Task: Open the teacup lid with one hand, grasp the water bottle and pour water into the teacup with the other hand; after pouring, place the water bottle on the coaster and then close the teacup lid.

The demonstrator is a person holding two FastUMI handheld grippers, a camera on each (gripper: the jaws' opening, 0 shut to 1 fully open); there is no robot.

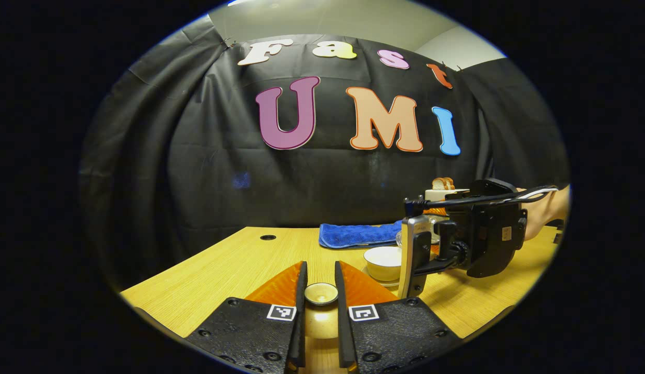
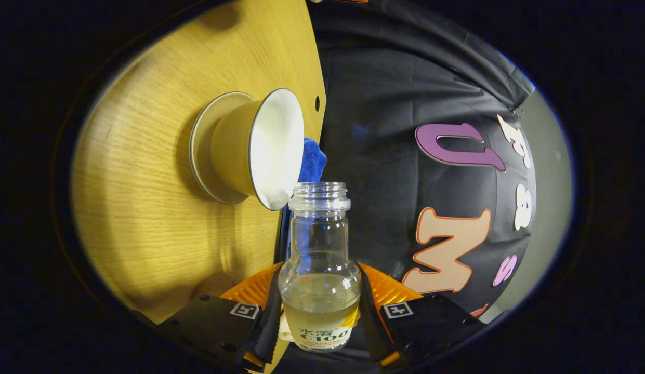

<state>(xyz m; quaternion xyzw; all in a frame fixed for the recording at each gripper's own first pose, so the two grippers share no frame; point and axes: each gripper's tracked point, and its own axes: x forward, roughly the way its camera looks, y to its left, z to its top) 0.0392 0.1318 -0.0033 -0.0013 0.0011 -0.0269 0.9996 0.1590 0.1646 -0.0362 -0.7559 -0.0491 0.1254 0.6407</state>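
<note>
Teacup [image 2: 252, 148] is seen uncovered on its saucer [image 2: 205, 150] on the tabletop [image 2: 145, 218], near the blue cloth [image 1: 356, 235] at the far edge. The lid [image 1: 321, 293] is clamped in the left gripper [image 1: 320, 288]. The bottle [image 2: 319, 270], tipped with its mouth at the cup's rim, is clamped in the right gripper [image 2: 319, 311]. Pouring is judged in hand; further tilt is called for. No stream of water can be made out.

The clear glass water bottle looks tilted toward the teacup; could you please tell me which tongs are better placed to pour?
Right: the right tongs grip the clear glass water bottle, mouth beside the white teacup.
</note>
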